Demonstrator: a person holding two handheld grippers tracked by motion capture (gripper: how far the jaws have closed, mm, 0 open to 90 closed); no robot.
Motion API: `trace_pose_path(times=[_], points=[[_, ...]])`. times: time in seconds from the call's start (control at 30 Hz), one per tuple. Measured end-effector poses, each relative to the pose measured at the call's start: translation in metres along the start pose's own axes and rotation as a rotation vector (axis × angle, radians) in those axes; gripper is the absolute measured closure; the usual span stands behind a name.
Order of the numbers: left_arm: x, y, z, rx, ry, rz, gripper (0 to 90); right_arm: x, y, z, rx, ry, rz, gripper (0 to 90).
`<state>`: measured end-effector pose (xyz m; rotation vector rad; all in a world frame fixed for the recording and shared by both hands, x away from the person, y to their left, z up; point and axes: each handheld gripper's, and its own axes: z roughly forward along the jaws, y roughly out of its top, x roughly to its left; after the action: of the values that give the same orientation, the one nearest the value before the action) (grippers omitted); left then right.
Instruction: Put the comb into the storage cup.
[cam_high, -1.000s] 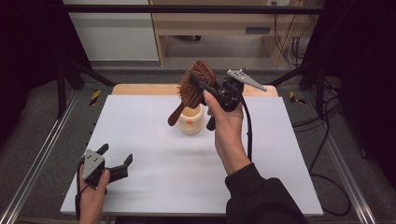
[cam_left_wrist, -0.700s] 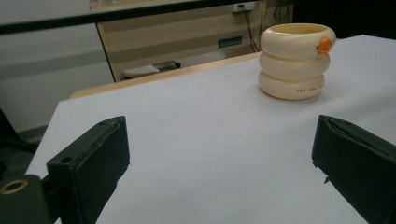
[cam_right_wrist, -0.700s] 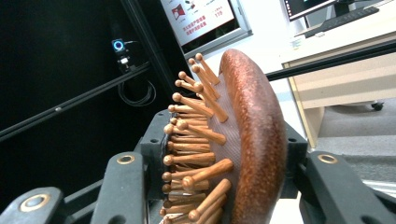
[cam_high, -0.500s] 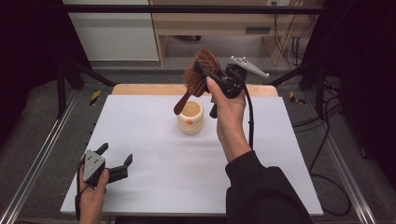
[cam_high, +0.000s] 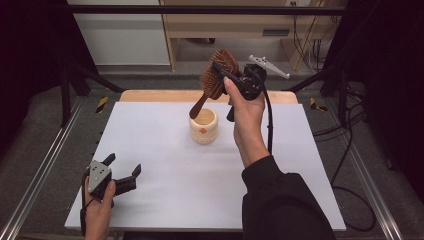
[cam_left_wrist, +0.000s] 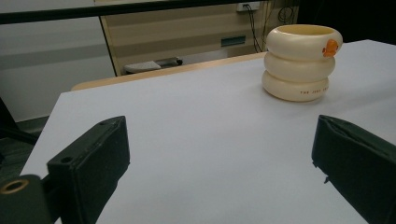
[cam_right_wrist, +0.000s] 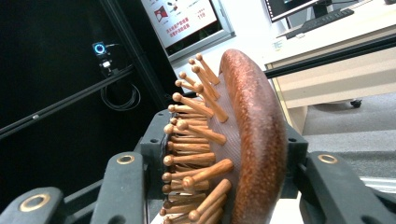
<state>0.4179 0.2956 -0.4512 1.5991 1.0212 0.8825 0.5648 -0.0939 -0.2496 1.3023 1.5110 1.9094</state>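
A wooden hairbrush (cam_high: 218, 75) with wooden pins hangs in the air, its head clamped between the jaws of my right gripper (cam_high: 221, 70). Its handle (cam_high: 199, 107) slopes down to the left and ends just above the far left rim of a cream ringed cup (cam_high: 204, 126). The cup stands upright mid-table and bears a small orange mark. In the right gripper view the brush head (cam_right_wrist: 252, 140) sits edge-on between both jaws of the right gripper (cam_right_wrist: 224, 158). My left gripper (cam_high: 122, 166) rests open at the front left of the table, holding nothing. It (cam_left_wrist: 219, 154) faces the cup (cam_left_wrist: 299, 63).
The white table top (cam_high: 160, 150) has a wooden strip along its far edge. Metal rails run down both sides of the table. Cables lie on the floor at the right, and a pale cabinet stands behind the table.
My right hand has lifted the hairbrush a little and carried it slightly away from me, so the handle tip has risen from beside the cup. The left gripper has stayed put.
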Motion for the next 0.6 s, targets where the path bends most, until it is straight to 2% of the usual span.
trace_pose_path(times=[0.6], points=[[0.0015, -0.0019, 0.0017, 0.01, -0.004, -0.021, 4.6, -0.0032, 0.0084, 0.009, 0.005, -0.028, -0.031, 51.0]])
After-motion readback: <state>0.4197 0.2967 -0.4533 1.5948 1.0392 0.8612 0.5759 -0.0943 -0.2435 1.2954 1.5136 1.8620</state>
